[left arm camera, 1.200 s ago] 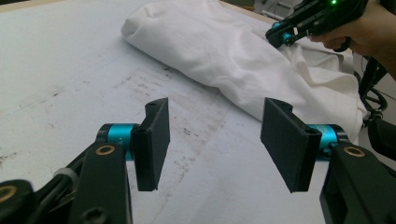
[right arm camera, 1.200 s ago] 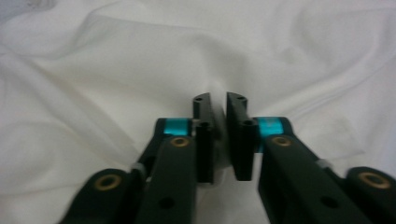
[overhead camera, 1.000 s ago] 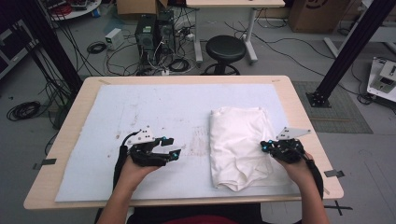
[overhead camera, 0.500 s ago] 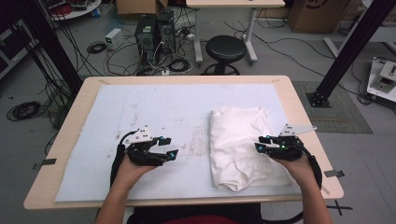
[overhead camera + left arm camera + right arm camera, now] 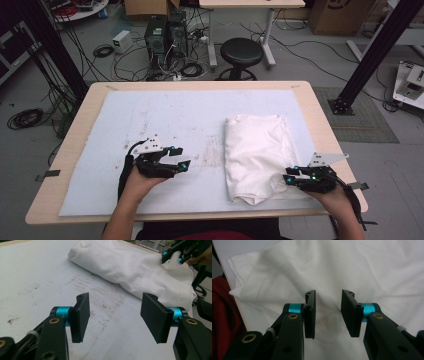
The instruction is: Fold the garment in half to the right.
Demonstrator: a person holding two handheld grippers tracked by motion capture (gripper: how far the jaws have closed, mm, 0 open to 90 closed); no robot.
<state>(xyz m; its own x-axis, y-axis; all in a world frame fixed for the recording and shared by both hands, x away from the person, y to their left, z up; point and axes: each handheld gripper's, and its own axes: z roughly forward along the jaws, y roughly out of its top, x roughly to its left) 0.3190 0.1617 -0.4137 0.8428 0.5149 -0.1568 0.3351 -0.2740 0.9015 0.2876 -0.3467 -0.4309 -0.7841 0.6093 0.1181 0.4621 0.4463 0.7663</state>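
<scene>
- Item: white folded cloth [image 5: 257,156], lying at about 4 o'clock on the pale blue mat [image 5: 165,115]; the near corner overhangs the mat edge toward me.
- Handling, my judgement: light, limp, several layers thick; it will drape and slide, and a pinch may lift only the top layer. Not fragile.
- Where I would take it: the near right edge at 5 o'clock, biting through all layers at the fold.
- My right gripper [image 5: 328,315]: jaws part open and just closing a little, straddling a raised wrinkle of cloth, pads not pressing on it.
- My left gripper [image 5: 116,315]: jaws wide apart, nothing between them, over bare stained mat at 8 o'clock, well apart from the cloth [image 5: 140,270].
</scene>
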